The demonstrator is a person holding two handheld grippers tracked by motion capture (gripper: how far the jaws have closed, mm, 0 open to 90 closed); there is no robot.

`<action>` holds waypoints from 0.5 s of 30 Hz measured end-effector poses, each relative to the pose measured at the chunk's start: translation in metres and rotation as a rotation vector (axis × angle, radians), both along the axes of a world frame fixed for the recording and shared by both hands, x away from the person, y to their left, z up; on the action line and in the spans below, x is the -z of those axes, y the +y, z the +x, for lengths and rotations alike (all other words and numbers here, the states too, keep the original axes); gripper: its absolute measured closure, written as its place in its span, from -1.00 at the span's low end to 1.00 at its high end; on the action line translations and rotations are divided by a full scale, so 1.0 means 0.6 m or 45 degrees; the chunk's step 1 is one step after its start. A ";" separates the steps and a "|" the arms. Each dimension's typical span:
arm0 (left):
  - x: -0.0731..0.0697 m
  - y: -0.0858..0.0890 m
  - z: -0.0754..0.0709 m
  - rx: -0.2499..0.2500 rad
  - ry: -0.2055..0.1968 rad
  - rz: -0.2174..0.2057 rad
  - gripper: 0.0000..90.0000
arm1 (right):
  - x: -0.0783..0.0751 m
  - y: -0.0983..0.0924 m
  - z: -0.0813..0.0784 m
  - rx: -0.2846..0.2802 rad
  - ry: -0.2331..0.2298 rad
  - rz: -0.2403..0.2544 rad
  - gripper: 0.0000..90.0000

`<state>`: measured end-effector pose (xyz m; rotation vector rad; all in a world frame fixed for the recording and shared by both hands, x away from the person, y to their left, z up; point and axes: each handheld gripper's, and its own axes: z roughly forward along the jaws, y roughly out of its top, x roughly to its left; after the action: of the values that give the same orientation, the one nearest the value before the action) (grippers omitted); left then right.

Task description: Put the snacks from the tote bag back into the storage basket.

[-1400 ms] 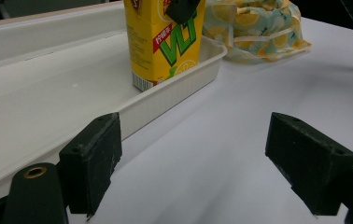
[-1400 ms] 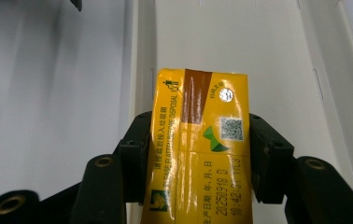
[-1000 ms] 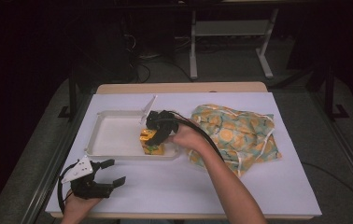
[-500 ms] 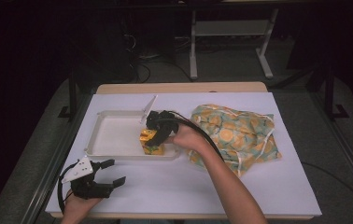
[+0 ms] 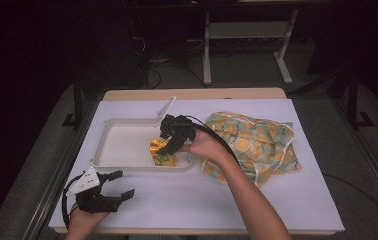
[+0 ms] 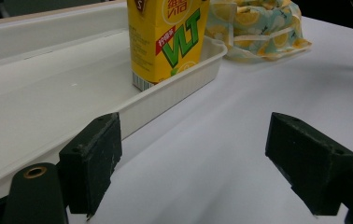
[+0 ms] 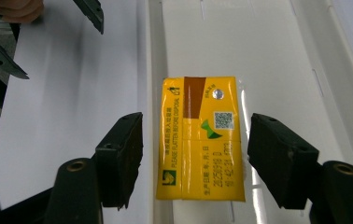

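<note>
With the yellow drink carton [image 7: 200, 138] standing upright in the white tray [image 5: 122, 145], my right gripper [image 7: 195, 158] has just been opening, its pads clear on either side; I should lift straight up so neither pad tips it; my left gripper [image 5: 112, 192] rests spread on the table.

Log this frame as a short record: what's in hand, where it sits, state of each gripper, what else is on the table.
item: yellow carton, upright in the white tray, at its near right corner
right gripper: above the carton, jaws just opening, gaps both sides, not gripping
left gripper: open, nothing between its jaws, near the table's front left
other: patterned bag lying right of the tray
surface: white sheet
</note>
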<state>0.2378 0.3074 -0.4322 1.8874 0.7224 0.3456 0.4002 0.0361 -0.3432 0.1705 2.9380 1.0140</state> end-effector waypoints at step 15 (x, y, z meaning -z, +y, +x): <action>0.000 0.000 0.000 -0.001 0.003 0.003 -0.59 | -0.017 -0.035 -0.003 0.064 0.016 0.067 -0.30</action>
<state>0.2378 0.3075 -0.4324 1.8900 0.7248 0.3455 0.3985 0.0149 -0.3329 0.2515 2.9034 1.0883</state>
